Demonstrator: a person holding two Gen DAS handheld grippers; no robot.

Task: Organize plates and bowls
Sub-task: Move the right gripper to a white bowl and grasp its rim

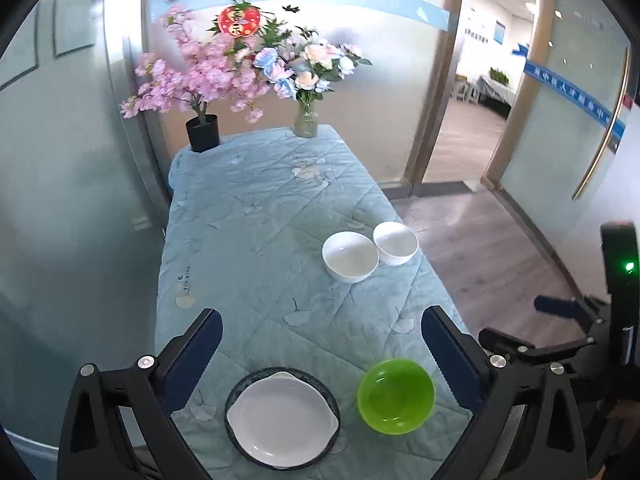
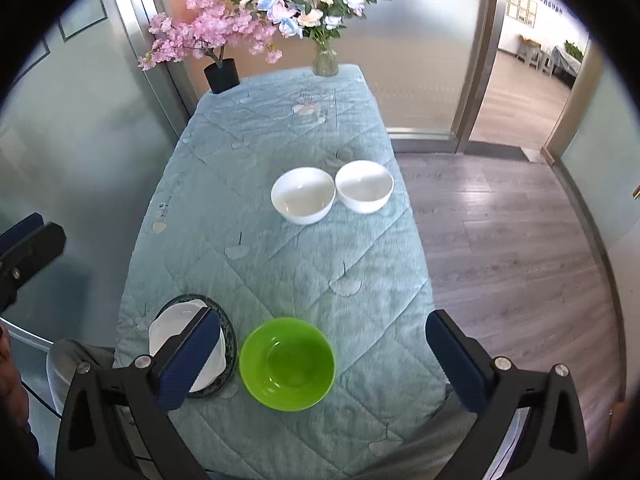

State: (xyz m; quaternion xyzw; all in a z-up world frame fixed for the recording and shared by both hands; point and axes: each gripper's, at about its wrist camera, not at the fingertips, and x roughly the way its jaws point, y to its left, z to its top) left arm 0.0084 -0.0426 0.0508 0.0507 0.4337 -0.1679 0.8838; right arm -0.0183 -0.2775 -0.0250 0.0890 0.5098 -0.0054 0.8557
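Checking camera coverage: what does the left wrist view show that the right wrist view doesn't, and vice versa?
Left wrist only: the white plate unobstructed on its dark plate, and the right gripper's body with a green light.

Right wrist only: its left finger covering part of the white plate, and a piece of the left gripper's finger at the left edge.

Both: green bowl, two white bowls side by side, black flower pot, glass vase, blue quilted cloth. Both grippers open, holding nothing.
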